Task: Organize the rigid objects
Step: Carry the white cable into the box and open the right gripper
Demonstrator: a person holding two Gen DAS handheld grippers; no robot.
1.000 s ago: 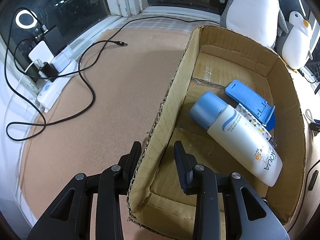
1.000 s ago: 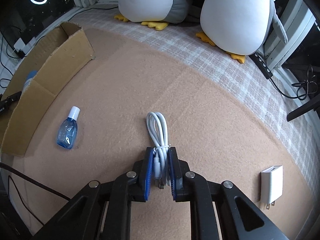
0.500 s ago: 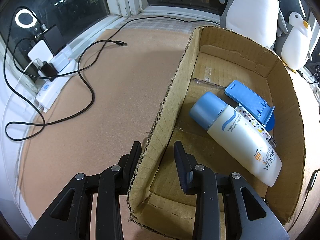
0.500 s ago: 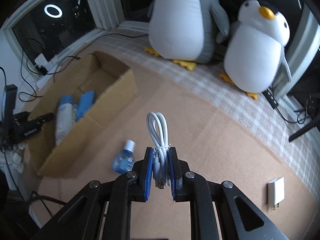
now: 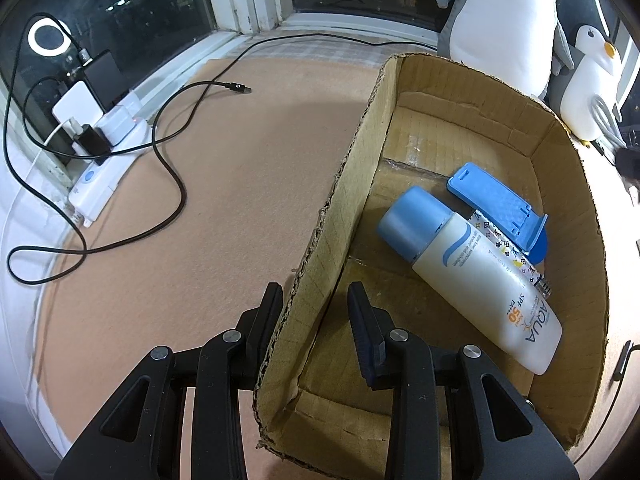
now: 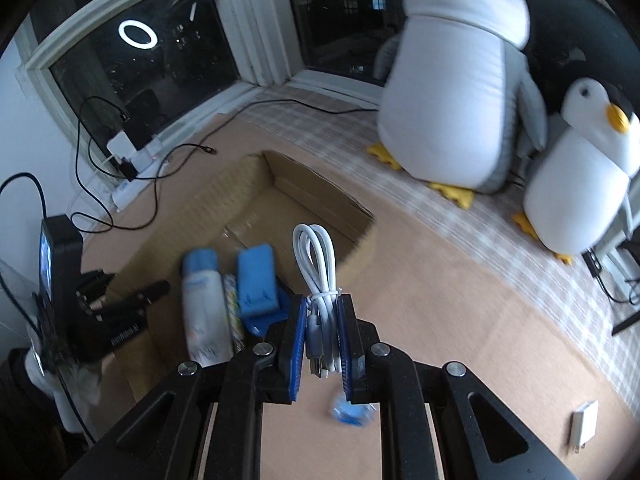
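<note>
1. Tan felt mat (image 5: 248, 200) over the surface, dark windows (image 6: 136, 68) behind.
2. Bundled white cable (image 6: 318, 276), pinched between the blue pads of the right gripper (image 6: 322, 340), loop end sticking up past the fingertips, plug ends hanging low between the jaws; raised off the mat beside the near wall of the box.
3. Cardboard box (image 5: 352, 176) lying open-topped on the mat; inside, a white sunscreen bottle (image 5: 476, 280) with a blue cap on its side, a patterned tube (image 5: 504, 246) just beside it, and a blue plastic stand (image 5: 496, 208) resting partly over that tube.
4. Left gripper (image 5: 314, 300) straddling the box's side wall, one finger outside and one inside, nearly closed on the cardboard.
5. Small blue bottle (image 6: 350, 410), blurred, on the mat under the right gripper.
6. White charger plug (image 6: 582, 426) farther right on the mat, well apart.
7. Two plush penguins (image 6: 452, 80) at the back on checked cloth.
8. Black cord (image 5: 168, 160) and power strip (image 5: 104, 168) along the window edge.
</note>
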